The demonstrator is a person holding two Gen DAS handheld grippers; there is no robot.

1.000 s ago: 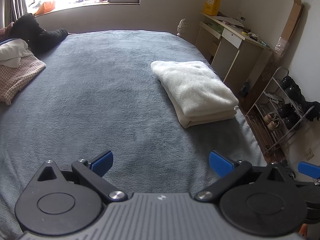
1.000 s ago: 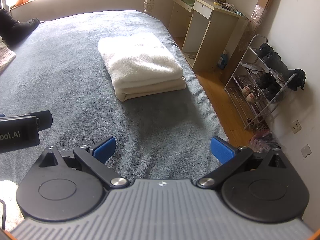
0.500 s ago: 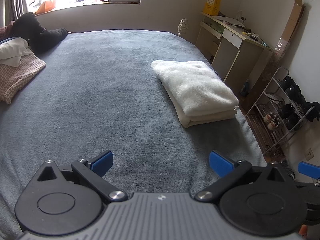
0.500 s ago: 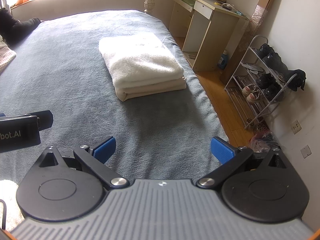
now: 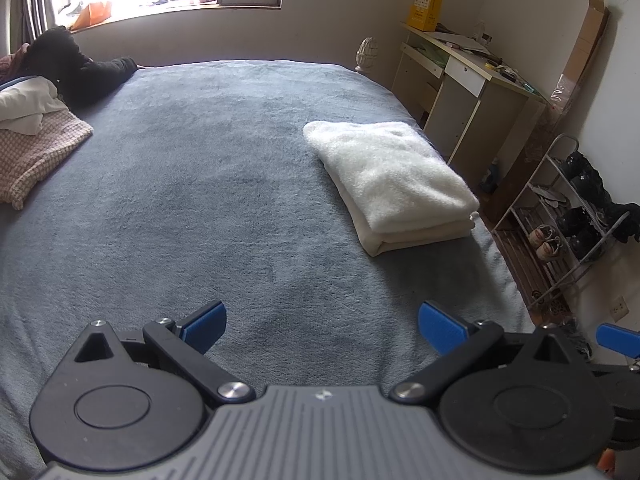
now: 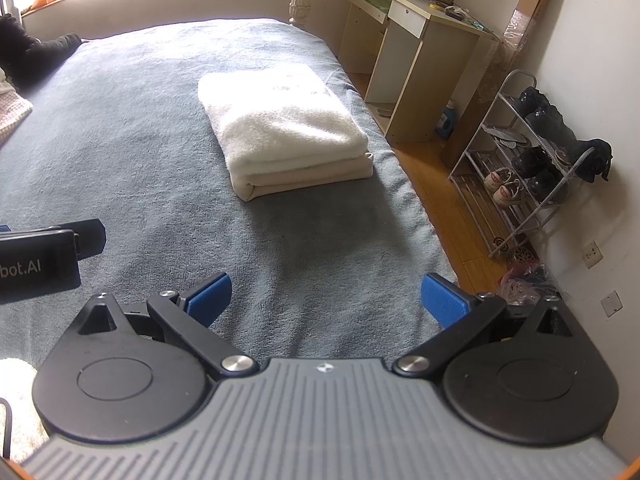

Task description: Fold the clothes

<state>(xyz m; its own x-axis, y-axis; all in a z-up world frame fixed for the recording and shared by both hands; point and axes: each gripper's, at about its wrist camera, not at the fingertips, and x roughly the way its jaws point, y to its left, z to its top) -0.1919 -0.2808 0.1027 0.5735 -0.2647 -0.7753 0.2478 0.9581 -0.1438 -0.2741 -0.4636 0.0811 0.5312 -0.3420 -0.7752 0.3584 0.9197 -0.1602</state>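
A folded white fleece garment [image 5: 390, 180] [image 6: 280, 128] lies on a folded beige one near the right edge of the grey-blue bed [image 5: 208, 200] [image 6: 120, 152]. At the bed's far left sits a heap of unfolded clothes: a pink knit [image 5: 36, 148], a white piece [image 5: 24, 102] and a black garment [image 5: 76, 72]. My left gripper [image 5: 322, 322] hovers open over the near bed, empty. My right gripper [image 6: 326, 296] is open too, empty, near the bed's right edge, well short of the folded stack. The left gripper's body [image 6: 44, 256] shows at the right wrist view's left edge.
Right of the bed stand a desk [image 5: 472, 92] [image 6: 416, 40] and a wire shoe rack [image 5: 568, 216] [image 6: 532, 152] on a wooden floor [image 6: 452, 200]. A windowsill [image 5: 180, 4] with clutter runs along the far wall. A cardboard piece [image 5: 580, 48] leans in the corner.
Both views have shifted very slightly; the left gripper has drifted a little, so the clothes heap sits marginally further left. Both grippers stay open and empty.
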